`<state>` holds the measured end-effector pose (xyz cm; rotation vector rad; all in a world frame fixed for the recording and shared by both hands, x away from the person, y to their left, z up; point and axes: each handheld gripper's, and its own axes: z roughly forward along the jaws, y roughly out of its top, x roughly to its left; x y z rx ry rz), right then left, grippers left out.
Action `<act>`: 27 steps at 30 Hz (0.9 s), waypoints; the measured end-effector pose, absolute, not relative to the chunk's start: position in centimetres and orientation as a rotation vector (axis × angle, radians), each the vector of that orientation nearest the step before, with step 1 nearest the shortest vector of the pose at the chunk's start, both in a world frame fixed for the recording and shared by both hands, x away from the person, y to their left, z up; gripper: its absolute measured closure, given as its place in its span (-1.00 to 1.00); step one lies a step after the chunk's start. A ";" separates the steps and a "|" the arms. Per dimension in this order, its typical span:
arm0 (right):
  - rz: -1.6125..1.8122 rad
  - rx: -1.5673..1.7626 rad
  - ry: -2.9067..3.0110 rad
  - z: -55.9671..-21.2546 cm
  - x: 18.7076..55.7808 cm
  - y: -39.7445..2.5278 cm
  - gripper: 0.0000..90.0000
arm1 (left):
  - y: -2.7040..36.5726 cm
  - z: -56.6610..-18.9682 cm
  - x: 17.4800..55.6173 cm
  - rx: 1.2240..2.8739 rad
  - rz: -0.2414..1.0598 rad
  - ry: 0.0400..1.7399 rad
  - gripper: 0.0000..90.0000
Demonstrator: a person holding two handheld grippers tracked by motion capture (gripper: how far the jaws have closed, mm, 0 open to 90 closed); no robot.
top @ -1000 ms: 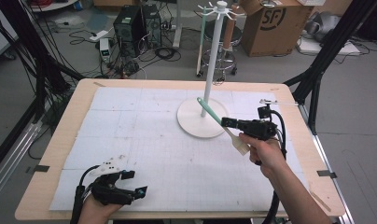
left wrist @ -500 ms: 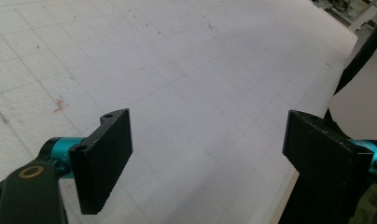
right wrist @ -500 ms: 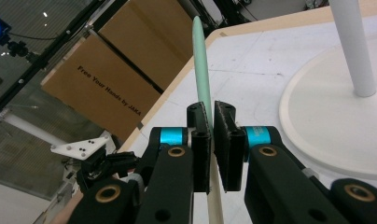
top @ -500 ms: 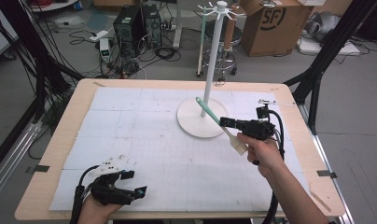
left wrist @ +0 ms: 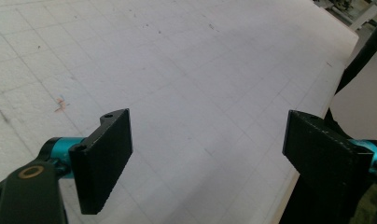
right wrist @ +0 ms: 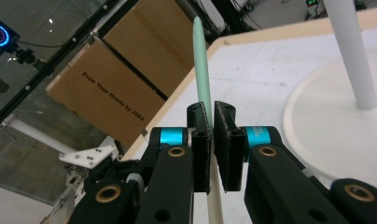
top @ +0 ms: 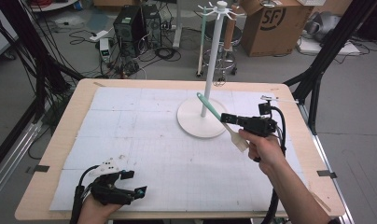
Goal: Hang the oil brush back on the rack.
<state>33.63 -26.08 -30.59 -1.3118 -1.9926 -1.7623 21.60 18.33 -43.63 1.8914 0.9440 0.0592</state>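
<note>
Spatula (top: 219, 119): mint-green handle, cream head. Stand (top: 203, 122): white. Mat (top: 144, 140): white, faint grey grid. Table (top: 60, 140): light wood. Grippers black with cyan bits. Far box (top: 270, 23): brown.

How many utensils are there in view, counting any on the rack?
2. One spatula is clamped in the right claw over the table; another utensil hangs from the rack. More may be hidden behind the pole.

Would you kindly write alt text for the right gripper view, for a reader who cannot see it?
The right gripper has its two black fingers shut on a spatula whose mint-green handle points up and away. To the right, a white stand rises from its round base on the table.
</note>
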 end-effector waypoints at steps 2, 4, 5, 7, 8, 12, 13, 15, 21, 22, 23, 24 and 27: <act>-1.784 -1.302 -1.994 -29.7 33.7 -26.1 0.91 | 18.3 -43.6 21.6 1.890 0.057 0.945 -0.63; -1.805 -1.291 -1.993 -28.7 33.8 -26.1 0.91 | 18.3 -43.6 21.6 1.886 0.057 0.948 -0.63; -1.811 -1.295 -1.992 -28.2 33.9 -26.1 0.91 | 18.3 -43.7 21.6 1.888 0.057 0.948 -0.63; -1.822 -1.288 -1.998 -27.2 34.0 -26.1 0.91 | 18.4 -43.7 21.6 1.887 0.057 0.948 -0.63; -1.832 -1.285 -2.003 -26.8 34.1 -26.2 0.91 | 18.4 -43.6 21.6 1.890 0.060 0.946 -0.63; -1.861 -1.274 -2.000 -25.4 34.5 -26.2 0.90 | 18.5 -43.7 21.6 1.886 0.057 0.950 -0.63; -1.867 -1.273 -1.996 -25.1 34.6 -26.1 0.91 | 18.5 -43.7 21.6 1.883 0.054 0.953 -0.63; -1.887 -1.265 -1.992 -24.4 34.9 -26.1 0.90 | 18.6 -43.8 21.7 1.887 0.057 0.956 -0.63; -1.955 -1.226 -1.969 -22.1 35.6 -26.2 0.90 | 18.9 -43.9 21.8 1.886 0.055 0.964 -0.63; -1.964 -1.223 -1.969 -21.7 35.7 -26.3 0.91 | 18.9 -43.9 21.8 1.882 0.056 0.967 -0.63; -1.976 -1.224 -1.957 -21.4 35.8 -26.3 0.90 | 18.9 -44.0 21.8 1.881 0.052 0.970 -0.63; -1.991 -1.221 -1.947 -21.1 36.0 -26.4 0.90 | 18.9 -44.0 21.8 1.882 0.050 0.973 -0.63; -2.017 -1.217 -1.936 -20.2 36.4 -26.7 0.90 | 18.9 -44.1 21.9 1.883 0.048 0.971 -0.63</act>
